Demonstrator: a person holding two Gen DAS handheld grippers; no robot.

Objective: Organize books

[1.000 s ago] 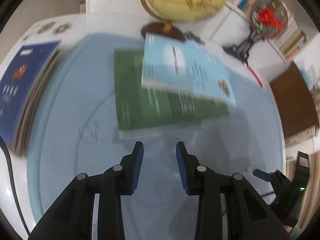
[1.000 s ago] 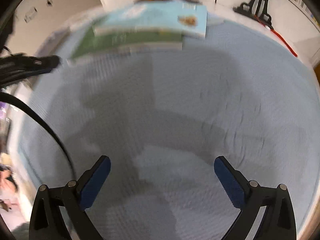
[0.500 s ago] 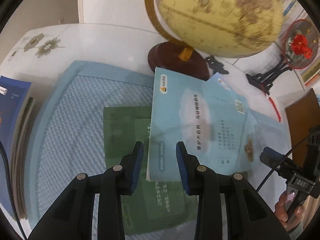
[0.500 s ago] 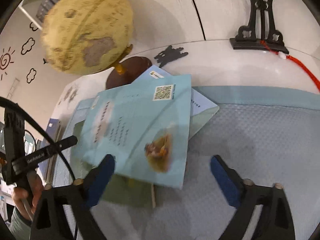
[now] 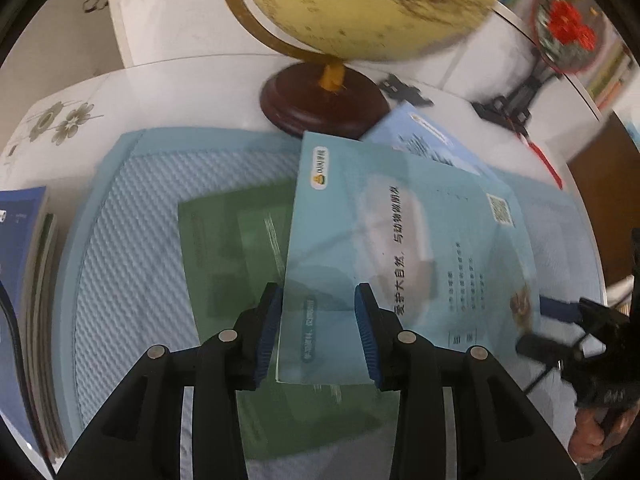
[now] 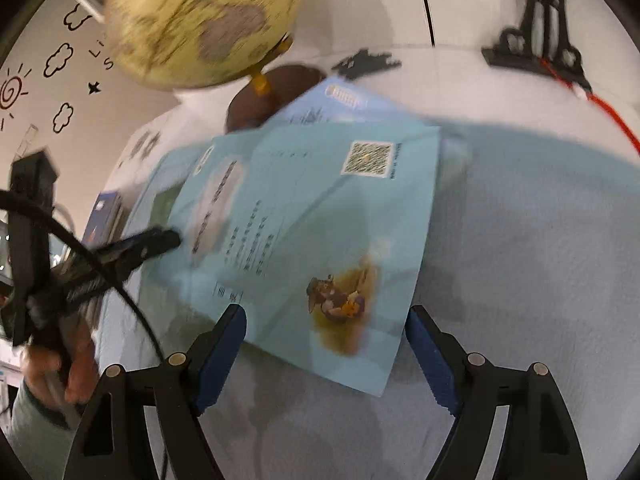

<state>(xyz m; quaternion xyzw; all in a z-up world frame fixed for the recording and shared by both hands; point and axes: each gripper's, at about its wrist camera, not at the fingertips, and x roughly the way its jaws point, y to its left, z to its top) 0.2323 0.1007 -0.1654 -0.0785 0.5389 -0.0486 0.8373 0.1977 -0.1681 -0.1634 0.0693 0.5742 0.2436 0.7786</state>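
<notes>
A light blue book (image 5: pixel 400 260) (image 6: pixel 320 220) lies askew on a green book (image 5: pixel 232 260) on the blue mat (image 5: pixel 132 220). A second light blue book (image 5: pixel 420 140) (image 6: pixel 340 104) pokes out beneath it near the globe's base. My left gripper (image 5: pixel 318 312) hovers over the top book's near left corner. Its jaws are opening slightly; the corner lies between them without the pads pressing. My right gripper (image 6: pixel 325 332) straddles the same book's near right edge. Its wide jaws are closing, and the pads are clear of the cover.
A globe (image 5: pixel 360 0) on a dark wooden base (image 5: pixel 320 108) stands just behind the books. A stack of books with a dark blue cover (image 5: pixel 20 280) sits at the mat's left. A black stand with a red ornament (image 5: pixel 568 28) is at the back right.
Both grippers have moved forward over the mat to the book pile, so the books and globe loom larger. The right jaws have narrowed. The books have not shifted.
</notes>
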